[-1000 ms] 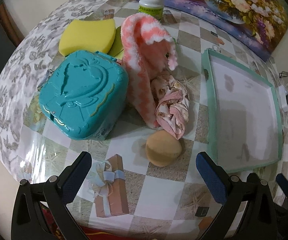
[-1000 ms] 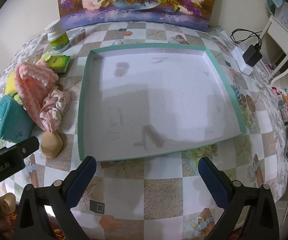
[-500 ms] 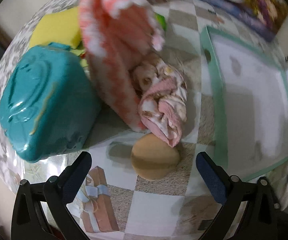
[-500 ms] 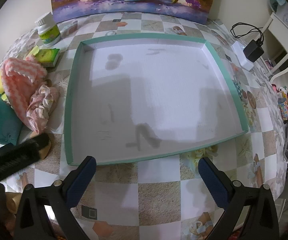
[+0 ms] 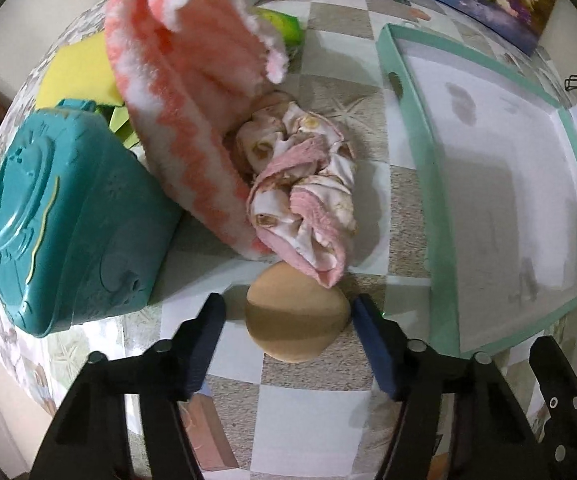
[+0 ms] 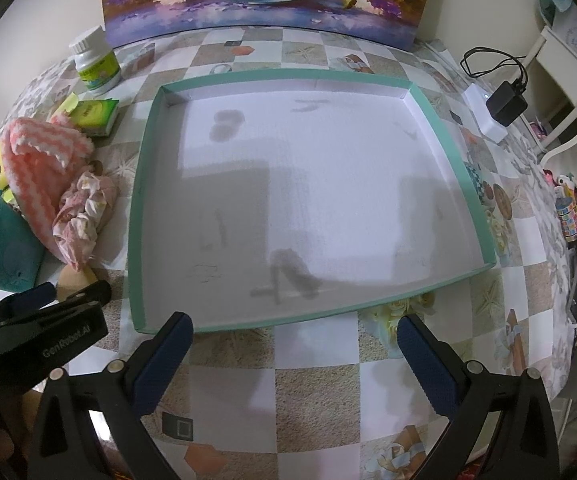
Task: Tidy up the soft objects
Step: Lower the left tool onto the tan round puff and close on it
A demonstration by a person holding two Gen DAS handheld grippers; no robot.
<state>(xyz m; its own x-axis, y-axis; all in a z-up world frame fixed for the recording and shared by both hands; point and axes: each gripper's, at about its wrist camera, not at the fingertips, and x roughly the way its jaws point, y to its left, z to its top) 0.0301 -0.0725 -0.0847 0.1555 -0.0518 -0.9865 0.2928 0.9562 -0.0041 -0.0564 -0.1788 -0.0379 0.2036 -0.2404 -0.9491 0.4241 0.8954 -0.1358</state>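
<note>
Teal tray (image 6: 136, 240) bare; left hand-held gripper (image 5: 288, 320) closing around tan sponge (image 5: 296, 328), pads apart.

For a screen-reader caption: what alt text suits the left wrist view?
The left hand-held gripper straddles a tan round sponge, its jaws just closing without clearly pressing it. Behind lie a crumpled pink cloth, striped towel and teal case.

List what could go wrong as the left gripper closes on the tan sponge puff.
1. The left gripper has just been closing around the tan sponge puff; its right pad looks at the puff's edge while the left shows a gap, so the puff may squirt sideways.
2. The floral cloth overhangs the puff's far edge and could be dragged along.
3. The teal tray has a raised wall that a low carry might catch.
</note>
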